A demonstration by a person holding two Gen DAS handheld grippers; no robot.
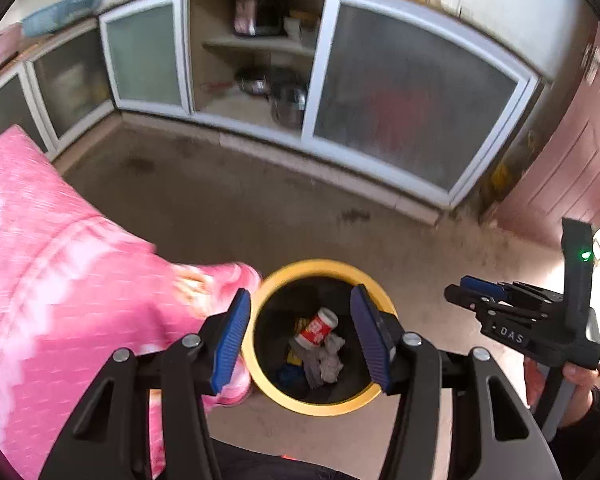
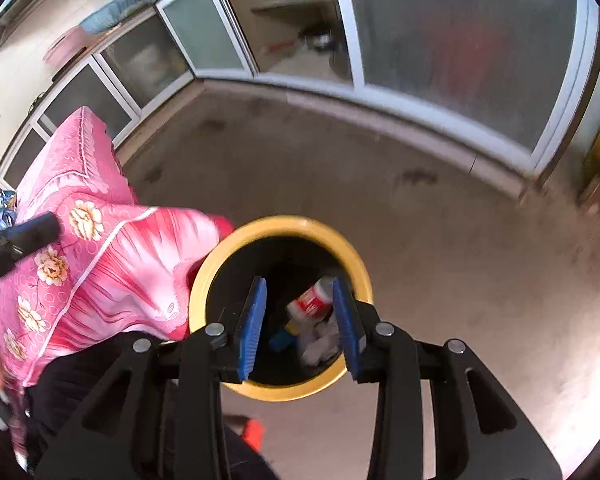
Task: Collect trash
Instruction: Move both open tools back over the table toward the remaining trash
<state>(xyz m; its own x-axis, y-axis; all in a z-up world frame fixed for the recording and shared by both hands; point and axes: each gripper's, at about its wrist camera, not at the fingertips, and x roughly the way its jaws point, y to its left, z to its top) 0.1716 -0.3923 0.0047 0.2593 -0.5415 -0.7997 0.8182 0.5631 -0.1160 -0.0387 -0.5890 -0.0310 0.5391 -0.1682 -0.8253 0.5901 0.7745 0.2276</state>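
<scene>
Concrete floor (image 1: 284, 208), stained in places, runs back to a low cabinet (image 1: 416, 92) with frosted sliding panels, one bay open on pots. A pink floral cloth (image 2: 112, 256) drapes down at the left, its hem just beside the bin and possibly touching the rim; cannot tell which. Yellow-rimmed bin (image 1: 384, 304) stands on the floor below both tools. Inside: a red-and-white bottle (image 1: 318, 327) lying tilted, crumpled grey-white paper (image 1: 328, 364) beside it, blue and yellow scraps beneath. Left gripper (image 1: 300, 340) hovers over the bin mouth, jaws spread wide, nothing between them. Right gripper (image 2: 300, 328) likewise above the opening, jaws apart, empty. Judgement: trash seen so far sits in the bin; no loose piece visible on the floor in these views. Risks from here: a low swing of either tool could clip the rim and tip the bin, spilling its contents; the cloth hem could snag a finger; the two tools, close together, could knock each other.
</scene>
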